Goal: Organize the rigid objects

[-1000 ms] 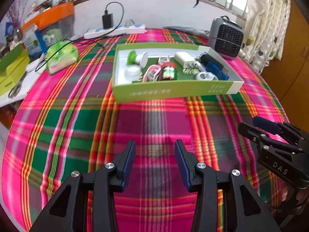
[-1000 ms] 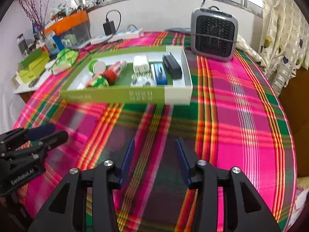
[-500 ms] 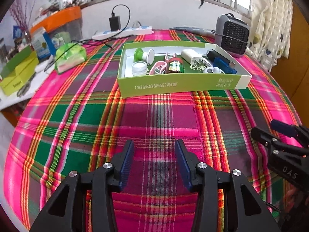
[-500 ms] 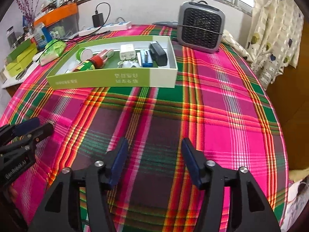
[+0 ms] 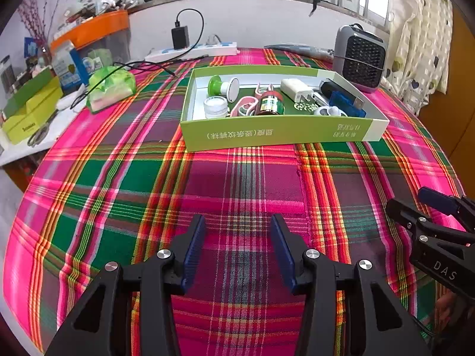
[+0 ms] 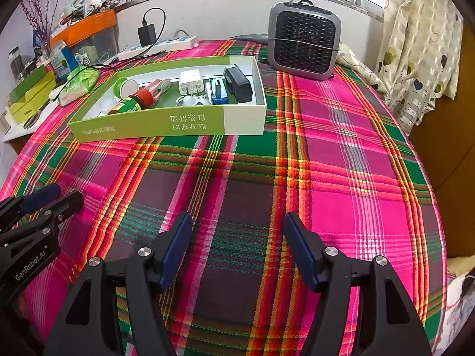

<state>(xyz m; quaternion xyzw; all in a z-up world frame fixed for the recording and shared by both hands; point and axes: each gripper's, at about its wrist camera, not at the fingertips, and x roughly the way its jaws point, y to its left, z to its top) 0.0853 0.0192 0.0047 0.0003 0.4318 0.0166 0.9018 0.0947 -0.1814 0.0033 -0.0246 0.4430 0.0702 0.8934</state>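
Note:
A green and white box (image 5: pixel 279 133) (image 6: pixel 166 126) sits on the plaid cloth toward the window. Inside lie a white jar (image 5: pixel 215 106), a green-capped roller (image 5: pixel 223 86), a pink clip (image 5: pixel 245 105), a brown bottle (image 5: pixel 269 104) (image 6: pixel 130 105), a white charger (image 5: pixel 297 89) (image 6: pixel 190 82), a blue item (image 5: pixel 346 103) (image 6: pixel 218 91) and a black block (image 6: pixel 237 83). My left gripper (image 5: pixel 238 222) hovers over bare cloth well short of the box, jaws opening with nothing between them. My right gripper (image 6: pixel 237 219) does the same to its right, jaws opening and empty.
A grey fan heater (image 6: pixel 304 44) stands behind the box's right end. A power strip (image 5: pixel 193 52) with a black adapter lies by the wall. A green pouch (image 5: pixel 109 89) and boxes crowd the left side table. A curtain (image 6: pixel 415 44) hangs at right.
Both grippers' jaws have spread wider, the right one markedly. Both views have tilted a little, so the box now sits a bit farther up the frames.

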